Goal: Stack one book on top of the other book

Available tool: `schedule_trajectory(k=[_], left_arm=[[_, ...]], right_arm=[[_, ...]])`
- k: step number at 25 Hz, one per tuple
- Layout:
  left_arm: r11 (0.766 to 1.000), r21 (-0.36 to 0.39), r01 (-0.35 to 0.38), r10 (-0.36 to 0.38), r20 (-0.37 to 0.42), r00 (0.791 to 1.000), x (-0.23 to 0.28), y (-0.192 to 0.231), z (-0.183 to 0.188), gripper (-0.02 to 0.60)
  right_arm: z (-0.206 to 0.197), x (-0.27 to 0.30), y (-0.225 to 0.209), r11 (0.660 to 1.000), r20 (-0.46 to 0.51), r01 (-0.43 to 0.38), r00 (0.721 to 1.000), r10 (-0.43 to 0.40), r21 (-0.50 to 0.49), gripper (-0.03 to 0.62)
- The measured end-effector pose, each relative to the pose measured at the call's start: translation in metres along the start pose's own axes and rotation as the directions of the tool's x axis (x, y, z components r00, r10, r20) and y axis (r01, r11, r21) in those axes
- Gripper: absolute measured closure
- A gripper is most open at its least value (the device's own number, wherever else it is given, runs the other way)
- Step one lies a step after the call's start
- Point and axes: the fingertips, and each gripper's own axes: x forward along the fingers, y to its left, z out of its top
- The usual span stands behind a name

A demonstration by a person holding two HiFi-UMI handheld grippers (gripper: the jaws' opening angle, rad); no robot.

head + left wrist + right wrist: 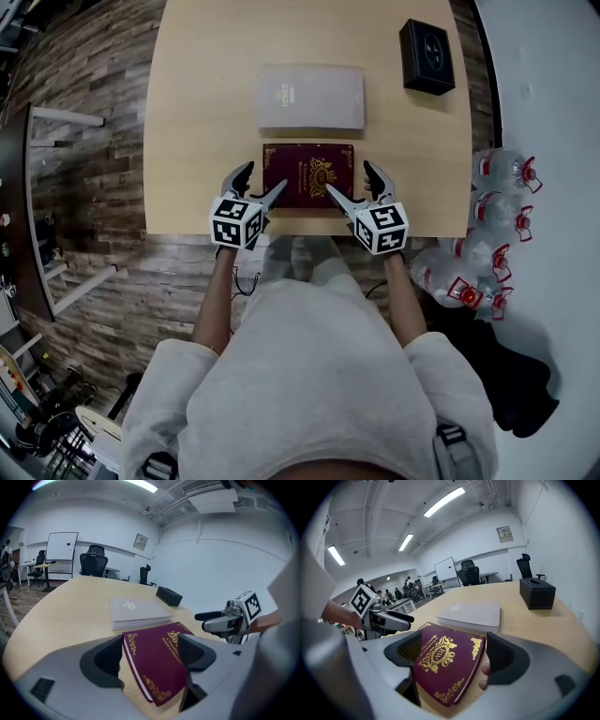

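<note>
A maroon book with gold print (309,175) lies flat near the front edge of the wooden table (197,112). A grey book (310,97) lies just behind it. My left gripper (263,178) is open and straddles the maroon book's near-left corner (157,663), one finger outside the spine. My right gripper (349,178) is open too, with the near-right corner (440,665) between its jaws. Neither grips the cover. Both gripper views show the grey book (138,611) (471,613) beyond the maroon one.
A black box (427,56) (168,596) (537,592) stands at the table's far right. Several water bottles (497,225) and a black bag (511,384) lie on the floor to the right. The table's front edge runs right under the grippers.
</note>
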Motion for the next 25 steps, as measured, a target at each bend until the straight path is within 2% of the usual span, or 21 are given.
schedule_trajectory(k=[10, 25], left_arm=[[0.999, -0.041, 0.002, -0.004, -0.046, 0.999, 0.022, 0.008, -0.012, 0.213], [0.997, -0.077, 0.009, -0.018, -0.105, 0.994, 0.023, 0.005, -0.038, 0.213]], right_arm=[[-0.024, 0.022, -0.011, 0.998, -0.083, -0.032, 0.996, 0.036, 0.053, 0.169], [-0.059, 0.030, -0.004, 0.989, -0.166, -0.052, 0.983, 0.075, 0.137, 0.163]])
